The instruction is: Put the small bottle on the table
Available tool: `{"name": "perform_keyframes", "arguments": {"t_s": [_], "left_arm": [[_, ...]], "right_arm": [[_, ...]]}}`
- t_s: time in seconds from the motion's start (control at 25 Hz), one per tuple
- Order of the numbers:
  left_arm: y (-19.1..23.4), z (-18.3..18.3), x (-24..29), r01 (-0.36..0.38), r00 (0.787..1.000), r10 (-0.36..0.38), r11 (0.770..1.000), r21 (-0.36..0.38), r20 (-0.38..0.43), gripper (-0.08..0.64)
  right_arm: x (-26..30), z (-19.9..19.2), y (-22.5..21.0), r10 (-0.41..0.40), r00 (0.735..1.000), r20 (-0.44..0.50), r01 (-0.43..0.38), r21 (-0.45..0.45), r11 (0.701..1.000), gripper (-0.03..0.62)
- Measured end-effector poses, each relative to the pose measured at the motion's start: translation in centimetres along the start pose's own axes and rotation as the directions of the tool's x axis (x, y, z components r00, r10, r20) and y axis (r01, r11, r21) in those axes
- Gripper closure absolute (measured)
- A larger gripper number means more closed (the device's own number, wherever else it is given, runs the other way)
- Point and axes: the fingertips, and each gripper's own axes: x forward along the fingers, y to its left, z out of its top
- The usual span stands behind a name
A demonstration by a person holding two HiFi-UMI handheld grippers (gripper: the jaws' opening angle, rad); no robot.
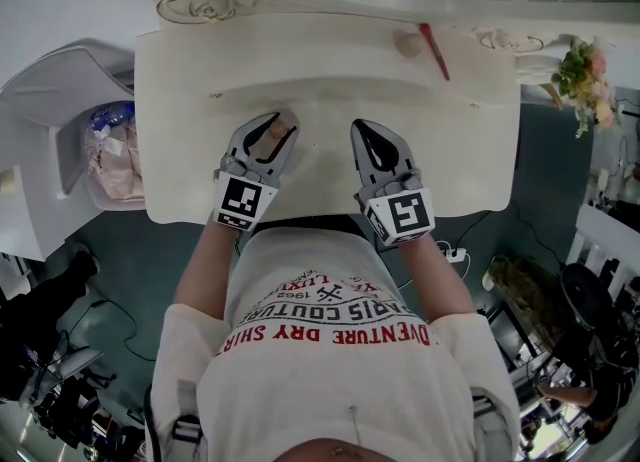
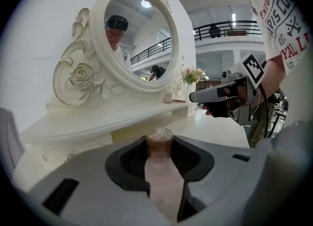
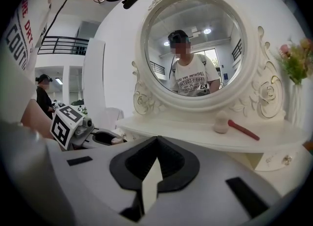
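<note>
A: Left gripper (image 1: 272, 130): jaws part-way apart, pads clamped on the small bottle (image 2: 159, 144), cap end pointing forward. Bottle is low over the table (image 1: 190, 140); cannot tell if it touches.
B: Right gripper (image 1: 365, 135)?
A: Jaws drawn together, nothing between them. It sits beside the left, likely held clear so the bottle has bare tabletop to land on. Judged: setting-down step, release not yet made

We see an oval mirror (image 3: 195, 49), a red stick (image 1: 435, 52) beside a pale lump (image 1: 408, 45), perhaps a sponge, and flowers (image 1: 583, 72) at the right.
</note>
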Motion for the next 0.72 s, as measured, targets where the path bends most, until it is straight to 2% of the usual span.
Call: {"name": "perform_keyframes", "arguments": {"t_s": [0.24, 0.32, 0.52, 0.72], "left_arm": [[-0.3, 0.0, 0.3, 0.022, 1.000, -0.022, 0.999, -0.035, 0.007, 0.414], [-0.4, 0.1, 0.3, 0.029, 1.000, -0.029, 0.999, -0.044, 0.001, 0.329], [0.1, 2.2, -1.3, -0.024, 0.998, 0.028, 0.996, -0.081, 0.054, 0.299], [-0.3, 4.0, -3.0, -0.070, 0.997, 0.071, 0.997, -0.030, 0.040, 0.299]], "right_arm": [[-0.2, 0.3, 0.1, -0.001, 1.000, -0.006, 0.001, -0.005, 1.000, 0.594], [-0.4, 0.4, 0.2, -0.006, 1.000, -0.005, 0.006, -0.002, 1.000, 0.594], [-1.4, 1.4, 0.7, -0.008, 1.000, 0.018, 0.008, -0.009, 1.000, 0.594], [-2.6, 2.5, 1.1, -0.008, 0.999, 0.040, 0.009, -0.016, 1.000, 0.594]]}}
